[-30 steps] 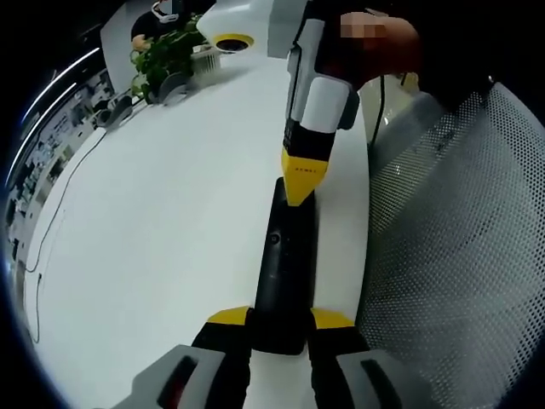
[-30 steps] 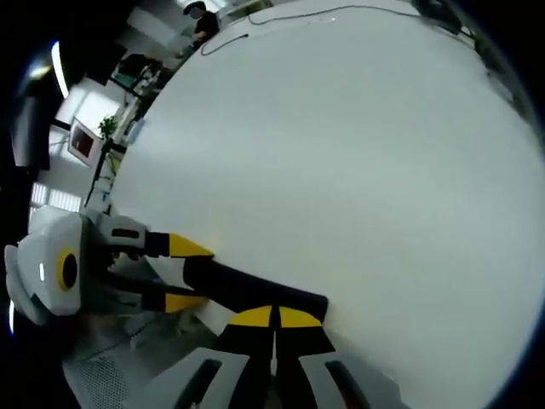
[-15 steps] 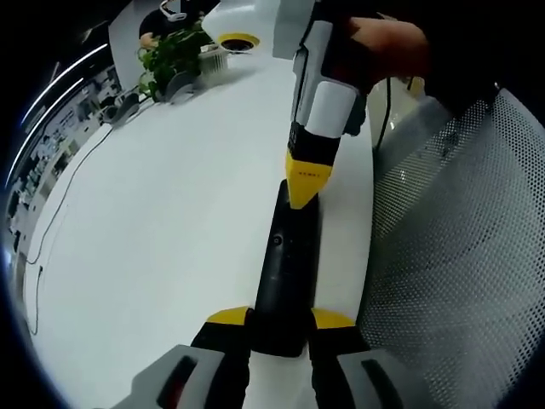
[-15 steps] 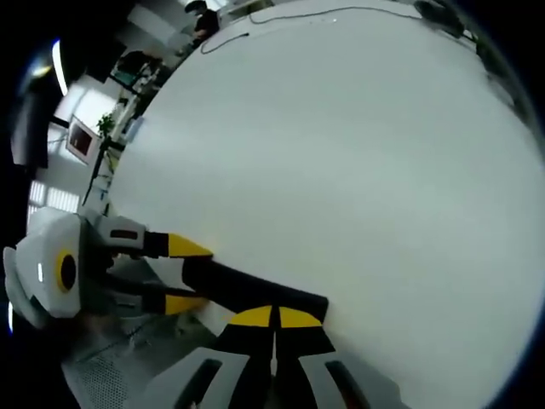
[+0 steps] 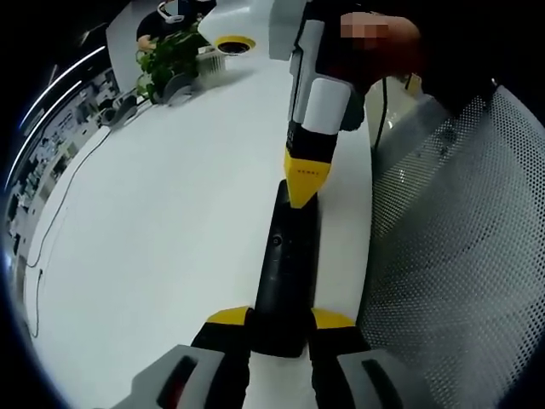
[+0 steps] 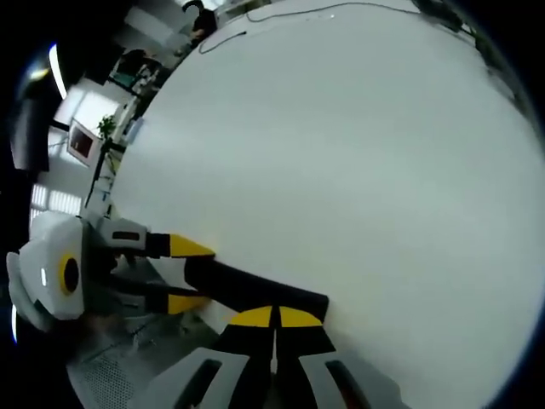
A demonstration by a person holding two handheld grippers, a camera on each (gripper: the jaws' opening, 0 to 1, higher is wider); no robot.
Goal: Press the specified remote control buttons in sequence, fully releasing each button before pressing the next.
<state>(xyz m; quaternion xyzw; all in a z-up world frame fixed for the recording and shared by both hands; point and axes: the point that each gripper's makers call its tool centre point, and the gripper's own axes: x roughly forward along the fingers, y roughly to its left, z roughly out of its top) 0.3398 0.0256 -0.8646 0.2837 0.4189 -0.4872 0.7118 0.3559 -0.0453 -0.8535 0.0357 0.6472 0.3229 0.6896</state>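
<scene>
A broad white desk [image 5: 170, 221] runs back toward an office background, and on it lies a long black remote control [image 5: 285, 264], lengthwise near the desk's edge beside a white mesh chair back [image 5: 460, 256]. In the left gripper view the left gripper [image 5: 281, 318] clamps the remote's near end between its two yellow-tipped jaws, one on each side. At the far end, the right gripper [image 5: 304, 192] comes down from above with its yellow tips drawn together into one point that meets the remote's top face. In the right gripper view the right gripper [image 6: 274, 316] has its jaws closed against each other over the remote's [image 6: 255, 294] end, and the left gripper [image 6: 183, 273] grips the remote from the left. Farther back on the desk stand a green leafy potted plant [image 5: 166, 51] and a thin dark cable [image 5: 60, 204].
</scene>
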